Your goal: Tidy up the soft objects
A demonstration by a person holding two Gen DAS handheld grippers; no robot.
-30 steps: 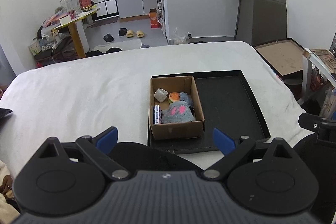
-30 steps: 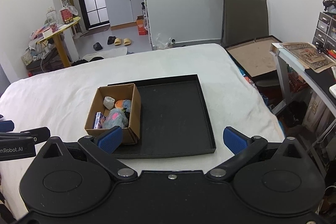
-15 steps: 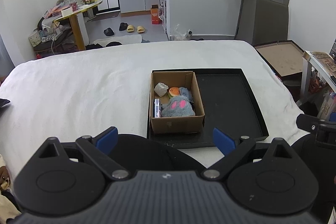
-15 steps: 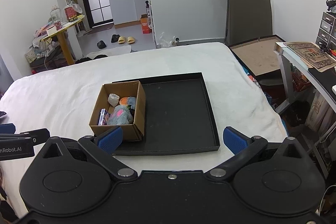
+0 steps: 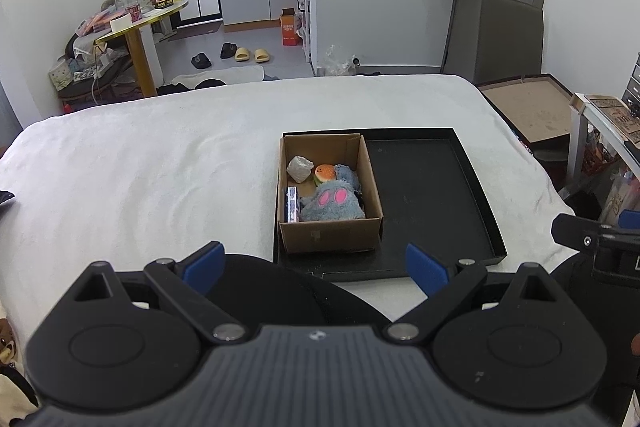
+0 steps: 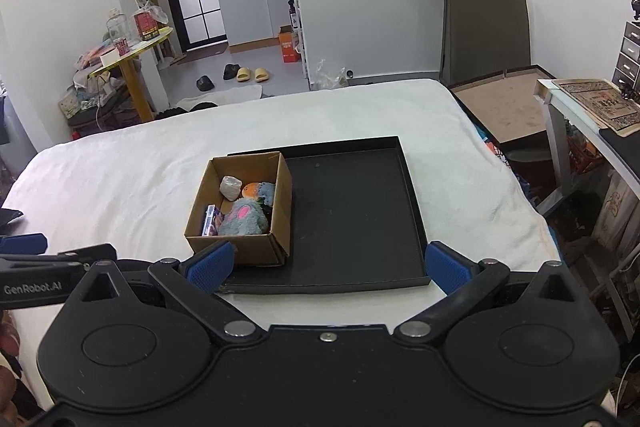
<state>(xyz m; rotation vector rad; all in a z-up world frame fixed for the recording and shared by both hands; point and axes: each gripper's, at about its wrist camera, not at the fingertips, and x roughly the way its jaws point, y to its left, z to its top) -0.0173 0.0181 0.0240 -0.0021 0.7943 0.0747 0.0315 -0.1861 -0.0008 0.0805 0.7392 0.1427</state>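
A grey plush toy (image 5: pixel 332 205) with pink eyes lies inside a cardboard box (image 5: pixel 329 239), beside an orange burger-shaped toy (image 5: pixel 324 174), a white bundle (image 5: pixel 299 169) and a small carton (image 5: pixel 291 204). The box sits in the left end of a black tray (image 6: pixel 360 215) on a white bed (image 5: pixel 140 179). Left gripper (image 5: pixel 314 267) and right gripper (image 6: pixel 326 263) hover near the tray, jaws spread wide, holding nothing.

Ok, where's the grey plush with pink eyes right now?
In both views, the grey plush lies in the cardboard box, near end, beside the burger toy.
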